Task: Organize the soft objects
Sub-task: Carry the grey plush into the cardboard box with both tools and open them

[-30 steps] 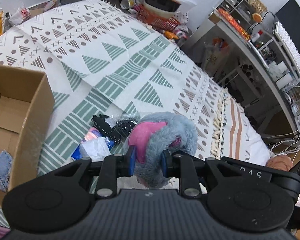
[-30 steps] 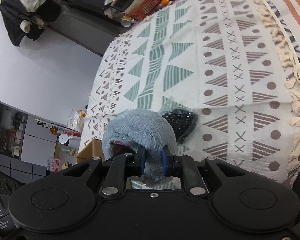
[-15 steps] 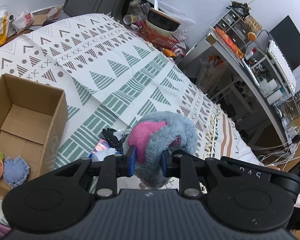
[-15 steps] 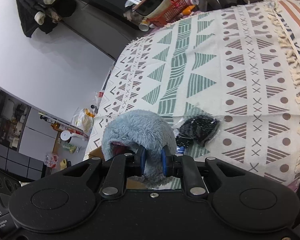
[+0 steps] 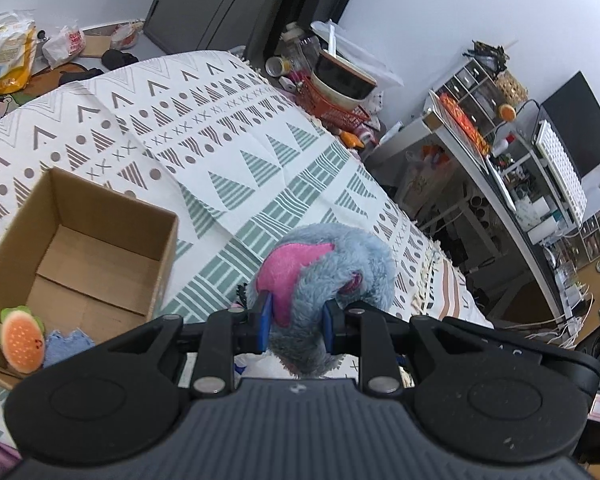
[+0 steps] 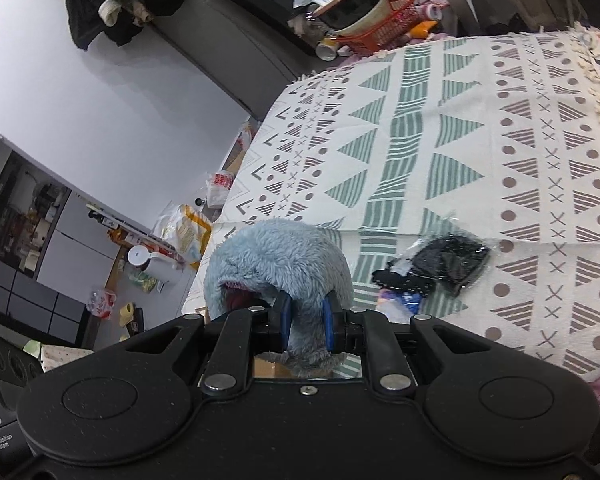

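A fluffy grey-blue plush toy (image 5: 332, 256) with a pink patch hangs above the patterned bedspread (image 5: 228, 152). My left gripper (image 5: 296, 322) is shut on its lower part. My right gripper (image 6: 306, 318) is shut on the same plush toy (image 6: 276, 256) from another side. An open cardboard box (image 5: 76, 256) sits on the bed at the left. Inside it lie an orange burger-like plush (image 5: 20, 338) and a blue denim piece (image 5: 66, 344). A black item in clear wrap (image 6: 440, 262) lies on the bedspread (image 6: 480, 128) to the right of the toy.
A red basket with a large bowl (image 5: 336, 84) stands past the bed's far edge. A cluttered desk with shelves and a monitor (image 5: 532, 152) runs along the right. Bags and bottles (image 6: 180, 232) lie on the floor beside the bed.
Both grippers have lifted the plush toy higher and away from the bedspread. The box has come further into the left wrist view, now showing its contents.
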A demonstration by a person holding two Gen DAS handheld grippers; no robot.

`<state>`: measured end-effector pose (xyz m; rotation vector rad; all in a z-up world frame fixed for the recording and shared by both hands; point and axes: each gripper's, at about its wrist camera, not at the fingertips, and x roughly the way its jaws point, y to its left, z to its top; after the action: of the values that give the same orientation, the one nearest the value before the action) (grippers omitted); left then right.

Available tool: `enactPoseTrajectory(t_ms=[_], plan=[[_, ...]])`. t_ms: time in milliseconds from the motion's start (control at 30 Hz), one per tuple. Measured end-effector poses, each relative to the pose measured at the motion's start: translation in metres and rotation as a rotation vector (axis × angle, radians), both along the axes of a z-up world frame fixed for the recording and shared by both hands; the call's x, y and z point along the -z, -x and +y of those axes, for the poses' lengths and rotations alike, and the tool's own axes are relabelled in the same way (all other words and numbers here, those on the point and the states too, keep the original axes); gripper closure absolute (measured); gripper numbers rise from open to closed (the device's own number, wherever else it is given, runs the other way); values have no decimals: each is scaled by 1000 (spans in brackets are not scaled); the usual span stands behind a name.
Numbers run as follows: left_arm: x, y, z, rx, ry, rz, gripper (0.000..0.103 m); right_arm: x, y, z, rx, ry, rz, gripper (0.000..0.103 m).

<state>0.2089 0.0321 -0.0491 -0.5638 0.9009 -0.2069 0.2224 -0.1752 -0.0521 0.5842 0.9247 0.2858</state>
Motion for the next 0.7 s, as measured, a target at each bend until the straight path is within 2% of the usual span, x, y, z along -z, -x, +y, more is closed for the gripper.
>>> enactPoseTrajectory(t_ms=[433,700], plan=[[-5,13,49,-53,14,-6,79,-9,3,47,-57,19,-12,87],[0,22,87,-113,18,14,79,-4,0,83,-115,19,-4,87]])
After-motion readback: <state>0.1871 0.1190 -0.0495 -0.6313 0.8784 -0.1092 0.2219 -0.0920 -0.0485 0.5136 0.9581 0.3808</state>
